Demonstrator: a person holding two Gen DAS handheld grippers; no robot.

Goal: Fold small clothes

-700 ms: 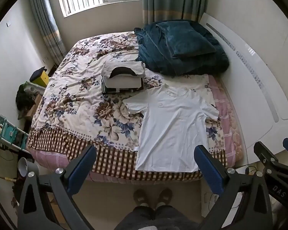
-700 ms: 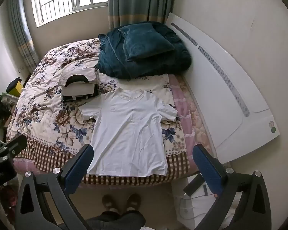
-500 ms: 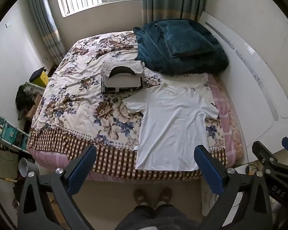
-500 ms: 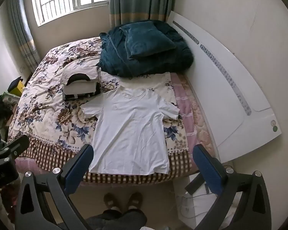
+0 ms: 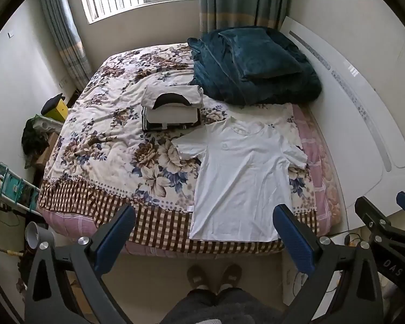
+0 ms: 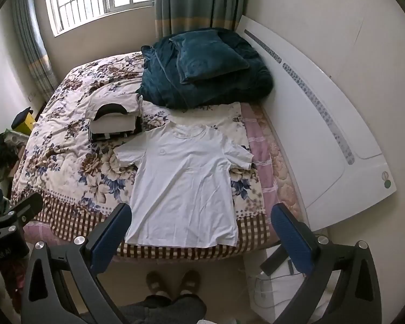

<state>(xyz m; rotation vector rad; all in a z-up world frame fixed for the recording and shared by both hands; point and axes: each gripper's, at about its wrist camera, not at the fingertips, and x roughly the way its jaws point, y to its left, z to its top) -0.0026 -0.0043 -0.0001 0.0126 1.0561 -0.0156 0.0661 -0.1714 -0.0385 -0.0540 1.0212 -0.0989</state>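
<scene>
Since the white T-shirt point(image 5: 244, 178) lies flat at the bed's point(image 5: 102, 124) near right corner, collar away from us and hem toward us, we reckon our right hand-held gripper point(image 6: 202, 236) is nearer than the left hand-held gripper point(image 5: 203, 236); both are spread wide and empty.

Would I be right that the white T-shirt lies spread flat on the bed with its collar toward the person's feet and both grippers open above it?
Not quite: the white T-shirt's collar points away, toward the teal bedding; its hem is nearest the feet. The left wrist view shows this.
</scene>
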